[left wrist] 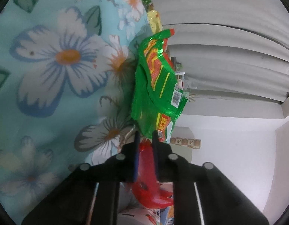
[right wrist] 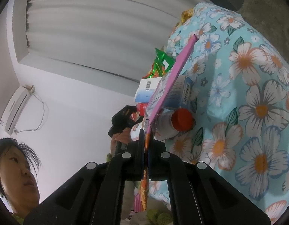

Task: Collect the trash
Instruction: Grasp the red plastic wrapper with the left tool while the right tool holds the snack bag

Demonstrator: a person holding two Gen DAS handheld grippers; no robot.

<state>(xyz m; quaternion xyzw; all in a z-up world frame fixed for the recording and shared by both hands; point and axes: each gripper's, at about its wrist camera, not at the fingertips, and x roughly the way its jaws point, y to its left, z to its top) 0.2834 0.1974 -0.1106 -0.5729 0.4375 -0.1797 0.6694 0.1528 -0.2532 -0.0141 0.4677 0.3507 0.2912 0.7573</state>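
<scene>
Left tongs (left wrist: 144,136) are pinching one red wrapper (left wrist: 146,168) beside one green packet (left wrist: 155,82); right tongs (right wrist: 146,136) are clamping one pink-edged packet (right wrist: 174,71) near one red-capped bottle (right wrist: 174,123).

Soft, even daylight, filtered through the pale curtain (left wrist: 229,43); no hard shadows. Slightly washed-out, hazy colour in both views. Heavy fisheye bending, black vignette at the corners. Mild glare on the green foil wrapper (left wrist: 159,78). Floral cloth (left wrist: 50,60) blurred toward the lower left; nearest black gripper parts soft, out of focus.
</scene>
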